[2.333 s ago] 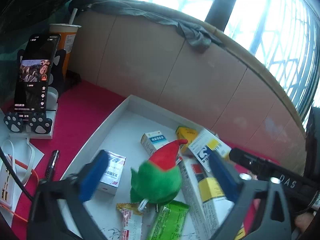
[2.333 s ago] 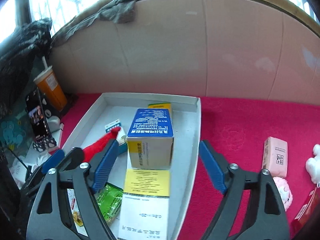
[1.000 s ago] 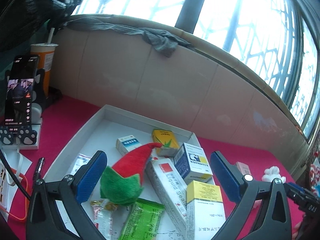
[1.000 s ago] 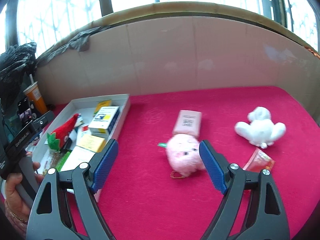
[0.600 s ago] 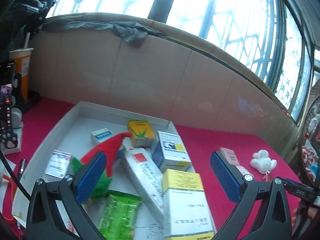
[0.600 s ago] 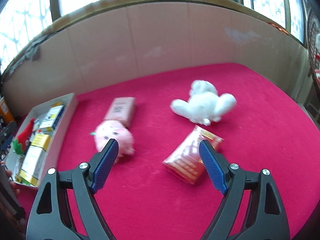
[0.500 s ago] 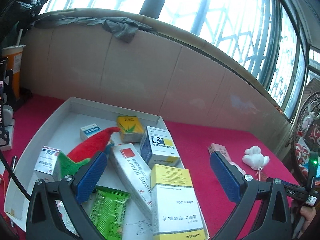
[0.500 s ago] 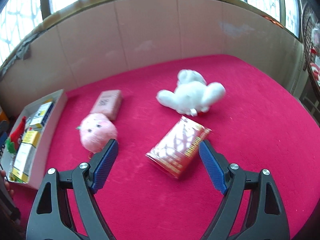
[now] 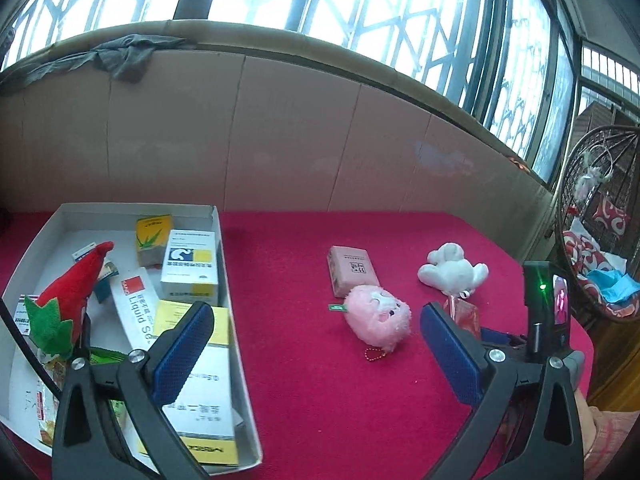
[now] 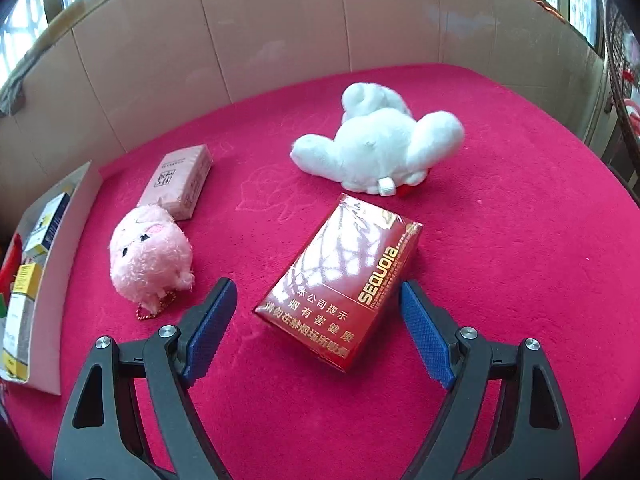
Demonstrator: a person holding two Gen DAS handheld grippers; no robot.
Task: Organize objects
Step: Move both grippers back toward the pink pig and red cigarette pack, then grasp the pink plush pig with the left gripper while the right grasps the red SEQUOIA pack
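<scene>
Right hand-held gripper (image 10: 316, 320) spread wide, straddling red pack (image 10: 340, 280) untouched; left hand-held gripper (image 9: 316, 352) apart beside white tray (image 9: 234, 320) edge, empty

Work surface: red cloth (image 9: 304, 380) over a rounded tabletop. A curved tan cardboard screen (image 9: 280, 140) stands along its far edge — a grey cloth (image 9: 120, 56) hangs over the top at left. Behind, tall windows with lattice grilles (image 9: 360, 12) give bright daylight. Far right — a wicker chair (image 9: 600, 216) with red-and-white cushions.
</scene>
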